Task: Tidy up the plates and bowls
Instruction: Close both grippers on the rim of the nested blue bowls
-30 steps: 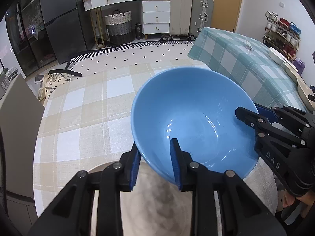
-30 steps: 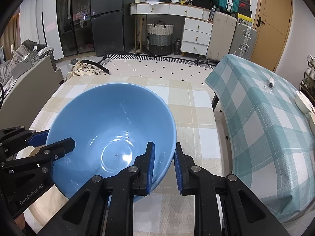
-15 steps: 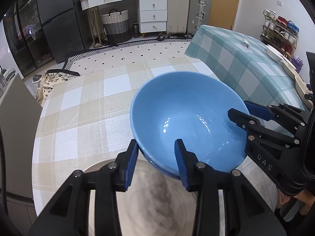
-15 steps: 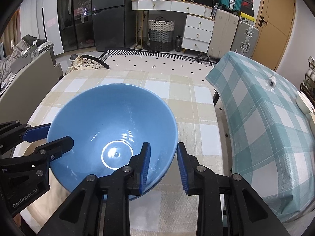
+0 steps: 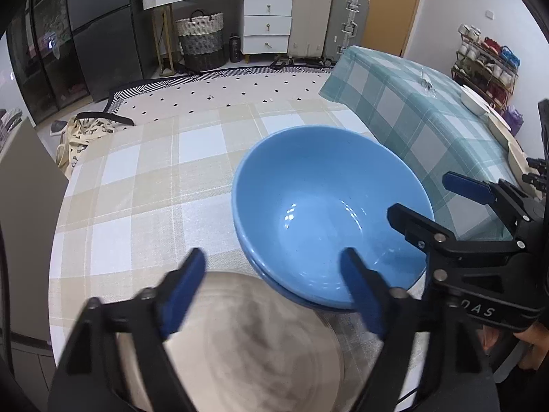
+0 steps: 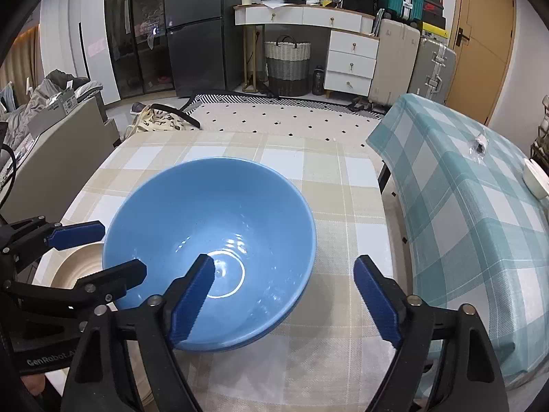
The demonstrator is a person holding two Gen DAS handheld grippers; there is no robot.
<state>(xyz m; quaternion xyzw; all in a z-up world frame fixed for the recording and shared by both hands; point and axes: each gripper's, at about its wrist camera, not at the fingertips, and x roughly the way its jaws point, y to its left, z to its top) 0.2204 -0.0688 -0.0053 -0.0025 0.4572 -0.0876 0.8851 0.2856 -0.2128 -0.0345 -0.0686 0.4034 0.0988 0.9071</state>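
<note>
Glossy round blue bowl (image 6: 219,240) nested in another, on checked-cloth counter (image 6: 336,206) w/ beige ridged plate (image 5: 240,343) beside. Left tool (image 5: 274,288) & right tool (image 6: 284,295) both spread wide, gripping nothing.

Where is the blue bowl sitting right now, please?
In both wrist views the blue bowl sits nested in a second blue bowl on the beige checked tablecloth, just beyond the beige plate, both grippers open around its rim.
</note>
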